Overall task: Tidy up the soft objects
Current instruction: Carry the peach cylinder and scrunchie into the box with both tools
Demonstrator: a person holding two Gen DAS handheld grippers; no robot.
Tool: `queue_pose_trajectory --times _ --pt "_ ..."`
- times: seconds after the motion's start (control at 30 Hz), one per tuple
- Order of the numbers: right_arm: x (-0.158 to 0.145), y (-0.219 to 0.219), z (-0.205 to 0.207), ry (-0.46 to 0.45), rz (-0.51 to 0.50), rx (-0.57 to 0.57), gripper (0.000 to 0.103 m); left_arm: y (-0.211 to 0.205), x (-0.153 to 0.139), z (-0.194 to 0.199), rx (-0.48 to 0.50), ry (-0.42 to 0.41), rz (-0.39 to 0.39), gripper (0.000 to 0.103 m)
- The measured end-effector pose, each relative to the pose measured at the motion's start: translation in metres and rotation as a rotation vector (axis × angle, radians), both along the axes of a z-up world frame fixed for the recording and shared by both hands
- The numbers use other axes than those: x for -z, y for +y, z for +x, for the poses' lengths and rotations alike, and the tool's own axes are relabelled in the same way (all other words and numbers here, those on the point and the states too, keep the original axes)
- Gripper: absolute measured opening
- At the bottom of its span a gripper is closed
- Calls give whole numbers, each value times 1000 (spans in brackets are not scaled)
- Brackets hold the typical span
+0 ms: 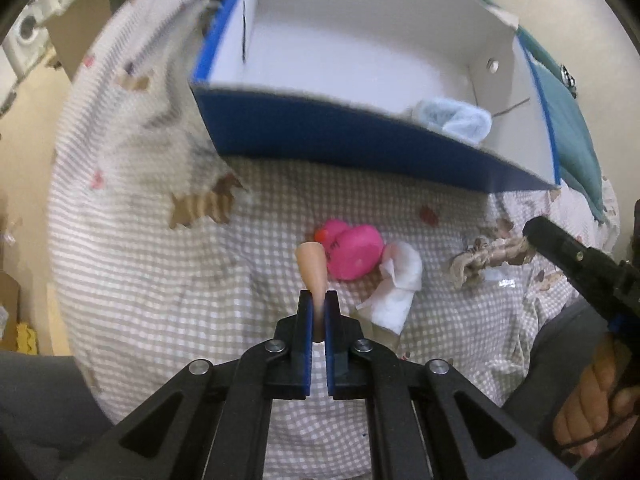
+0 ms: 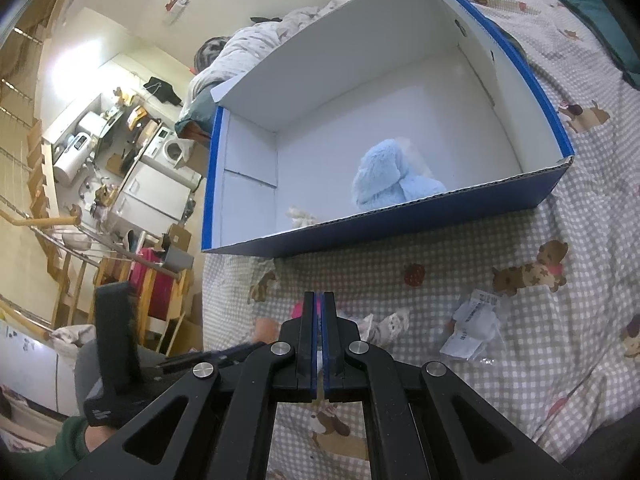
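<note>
A blue cardboard box (image 1: 360,136) with a white inside stands on the checked bedspread; it also shows in the right wrist view (image 2: 400,216). A light blue plush toy (image 2: 388,178) lies inside it (image 1: 456,120). My left gripper (image 1: 319,300) is shut on a peach soft cone (image 1: 312,268), held just in front of a pink plush toy (image 1: 352,250) and a white cloth (image 1: 400,288). My right gripper (image 2: 319,300) is shut on a beige patterned cloth (image 1: 484,260), seen hanging from its tip in the left wrist view; a part of the cloth (image 2: 384,326) shows beside its fingers.
A crumpled plastic packet with a label (image 2: 476,328) lies on the bedspread to the right. A teal pillow (image 1: 568,128) lies beyond the box. The bed's left edge drops to a room with furniture (image 2: 120,160).
</note>
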State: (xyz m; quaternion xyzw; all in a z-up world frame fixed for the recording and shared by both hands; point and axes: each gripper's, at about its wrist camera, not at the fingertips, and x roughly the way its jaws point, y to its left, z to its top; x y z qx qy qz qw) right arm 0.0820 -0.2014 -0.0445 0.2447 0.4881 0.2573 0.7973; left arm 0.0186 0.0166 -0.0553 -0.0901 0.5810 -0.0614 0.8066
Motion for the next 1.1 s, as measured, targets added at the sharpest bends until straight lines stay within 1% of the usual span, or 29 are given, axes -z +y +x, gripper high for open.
queue_pose_trajectory --times 0.17,0.23,0.37,0.5,0.57,0.7,0.83,0.9,0.97,1.03,1.1 --pt "-18 -2 -6 -46 -10 -5 4 5 -30 -4 -23 -90 34 5" --pt "-27 -2 -7 -74 -29 -10 4 7 -44 -2 -31 -114 27 5" --pt "-44 -3 -5 -115 -38 -18 4 2 -62 2 -41 -155 17 5" --pt "-61 -5 6 -151 -22 -8 4 1 -79 16 -45 -189 7 5" --pt "-69 -5 15 -166 -18 -6 4 -1 -87 28 -39 -211 21 5" --pt "-81 -4 32 -192 -20 12 4 -7 -96 49 -33 -225 46 5" --pt "-89 -4 47 -214 -8 42 4 -15 -100 67 -21 -243 81 5" --pt "-88 -2 56 -206 -11 46 4 -21 -97 77 -11 -243 92 5" --pt "-85 2 64 -199 -17 45 4 -26 -92 86 3 -238 94 5" --pt "-78 9 72 -189 -44 42 4 -31 -83 95 33 -241 88 5" --pt "-69 13 78 -175 -60 37 4 -34 -72 102 46 -239 116 5"
